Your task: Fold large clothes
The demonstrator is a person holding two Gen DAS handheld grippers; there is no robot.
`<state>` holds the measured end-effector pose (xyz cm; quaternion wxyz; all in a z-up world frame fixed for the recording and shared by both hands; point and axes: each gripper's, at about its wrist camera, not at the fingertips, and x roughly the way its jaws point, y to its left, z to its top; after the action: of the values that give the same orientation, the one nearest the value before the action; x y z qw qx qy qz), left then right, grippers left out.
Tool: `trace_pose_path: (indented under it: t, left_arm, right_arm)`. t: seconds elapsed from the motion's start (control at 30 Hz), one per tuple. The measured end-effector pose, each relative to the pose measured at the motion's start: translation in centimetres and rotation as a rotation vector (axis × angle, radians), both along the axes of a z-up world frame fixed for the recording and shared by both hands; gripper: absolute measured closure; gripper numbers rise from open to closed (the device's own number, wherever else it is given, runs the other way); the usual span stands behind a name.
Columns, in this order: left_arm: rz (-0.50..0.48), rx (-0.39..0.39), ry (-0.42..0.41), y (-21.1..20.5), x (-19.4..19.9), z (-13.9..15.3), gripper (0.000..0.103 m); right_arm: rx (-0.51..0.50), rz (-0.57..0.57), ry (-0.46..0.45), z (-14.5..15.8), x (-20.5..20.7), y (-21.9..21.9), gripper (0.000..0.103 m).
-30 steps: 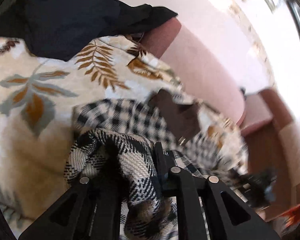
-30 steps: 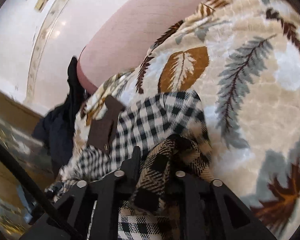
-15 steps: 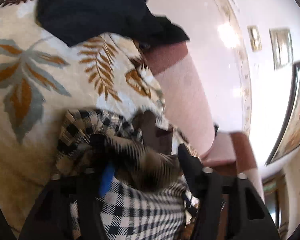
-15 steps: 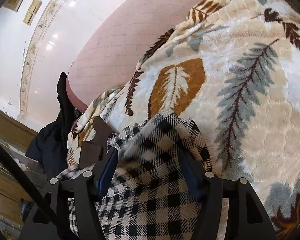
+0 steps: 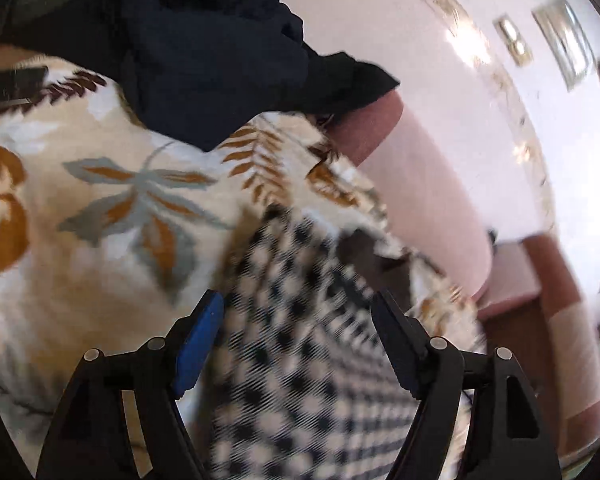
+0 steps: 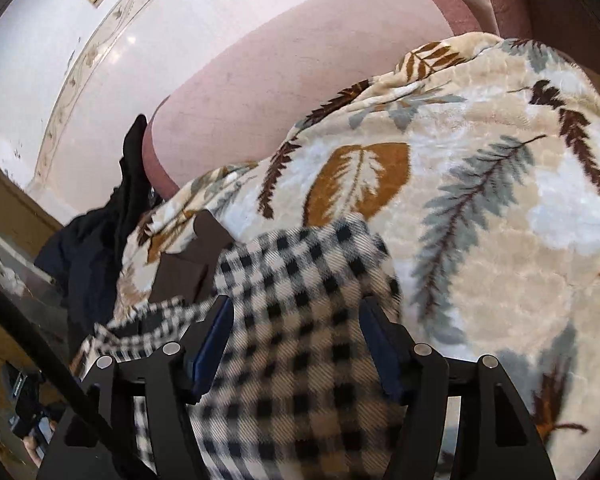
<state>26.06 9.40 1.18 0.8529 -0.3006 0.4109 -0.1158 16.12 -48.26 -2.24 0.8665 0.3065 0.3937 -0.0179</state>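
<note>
Checked garment (image 5: 300,360), a soft woven cloth in black and cream squares, lies directly beneath and between the spread fingers of both tools, on a plush leaf-print blanket (image 5: 100,208) that covers what appears to be a pink-upholstered sofa (image 6: 268,80). Left tool (image 5: 296,324) stands wide open with nothing in its grip, its blue-padded finger to one side of the cloth and its black finger to the other; right tool (image 6: 296,320) is likewise wide open and empty above the same fabric. Judging by the released cloth, a fold has just been laid down, and the next move likely calls for finding a fresh edge or corner to pinch with both tools for another fold. Just ahead of the tools a flat dark brown piece (image 6: 188,256) rests by the garment's far edge. Farther out, a limp dark navy garment (image 5: 204,52) is heaped on the blanket, with a glossy pale wall (image 5: 480,92) beyond.
</note>
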Motion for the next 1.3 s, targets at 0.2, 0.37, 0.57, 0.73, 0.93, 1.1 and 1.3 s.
trace_pose_path:
  t: [0.2,0.37,0.57,0.73,0.93,1.1,1.3]
  left_arm:
    - [-0.144,0.145,0.054,0.0,-3.3,-2.3,0.028]
    - [-0.312,0.195,0.072,-2.5,-6.1,-4.0,0.028]
    - [-0.368,0.375,0.11,-6.8,-7.7,-5.4,0.073]
    - [-0.312,0.401,0.088,-5.8,-8.9,-2.6,0.094]
    - [-0.324,0.454,0.083,-5.0,-11.2,-1.3,0.093]
    - [-0.35,0.552,0.172,-5.9,-10.9,-3.9,0.089]
    - [-0.29,0.538,0.121,-2.0,-11.0,-2.0,0.072]
  right_arm:
    - [-0.111,0.038,0.061,-0.5,-5.1,-1.2,0.033]
    - [-0.097,0.062,0.095,-1.5,-9.3,-2.3,0.033]
    - [0.011,0.119,0.109,-3.5,-11.5,-1.2,0.033]
    - [0.013,0.213,0.153,-4.0,-10.8,1.7,0.097]
    - [-0.047,0.198,0.14,-2.2,-12.7,0.9,0.097]
    - [-0.111,0.21,0.241,-4.6,-12.3,1.8,0.095]
    - [-0.054,0.113,0.246,-3.7,-13.4,-2.4,0.059]
